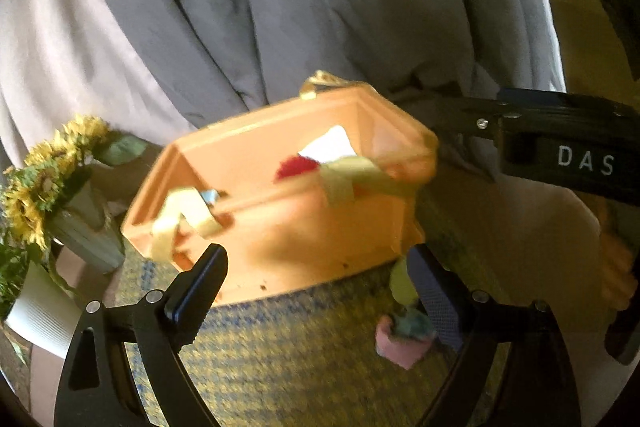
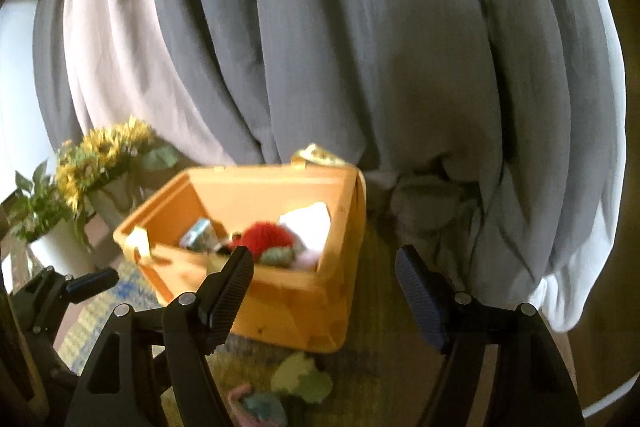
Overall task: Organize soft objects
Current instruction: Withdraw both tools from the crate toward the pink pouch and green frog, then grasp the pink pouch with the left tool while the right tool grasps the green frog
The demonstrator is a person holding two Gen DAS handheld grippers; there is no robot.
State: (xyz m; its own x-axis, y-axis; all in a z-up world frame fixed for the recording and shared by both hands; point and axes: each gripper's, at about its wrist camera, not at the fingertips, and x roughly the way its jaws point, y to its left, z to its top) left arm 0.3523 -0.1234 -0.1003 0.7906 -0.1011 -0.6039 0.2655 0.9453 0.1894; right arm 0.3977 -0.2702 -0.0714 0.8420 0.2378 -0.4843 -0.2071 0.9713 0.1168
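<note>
Orange plastic storage bin [image 2: 280, 303] with pale yellow latches sits on a yellow-and-blue woven mat [image 1: 288, 359], lid off, top open. Inside: a red fuzzy soft toy [image 2: 266, 233], a white soft piece [image 2: 306, 221] against the far right corner, a teal-and-white small item [image 2: 200, 234] toward the left wall, a green knitted piece [image 2: 280, 254] near the front wall.

Left gripper [image 1: 316, 291]: jaws spread wide, nothing between them, tips just short of the bin's near wall. Right gripper [image 2: 324, 287]: jaws likewise wide apart and empty; left finger overlaps the bin's front rim in view, right finger lies beyond the bin's right edge.

Outside the bin, on the mat near its front right corner: a pale green soft piece [image 2: 302, 377] and a pink-and-teal soft piece [image 2: 256, 407], close together, both apart from the bin.

Grey draped curtain [image 2: 340, 47] hangs close behind the bin's rear edge. Yellow artificial sunflowers in a pale vase [image 2: 102, 155] stand left of the bin, near its left wall. Open mat lies in front of the bin
</note>
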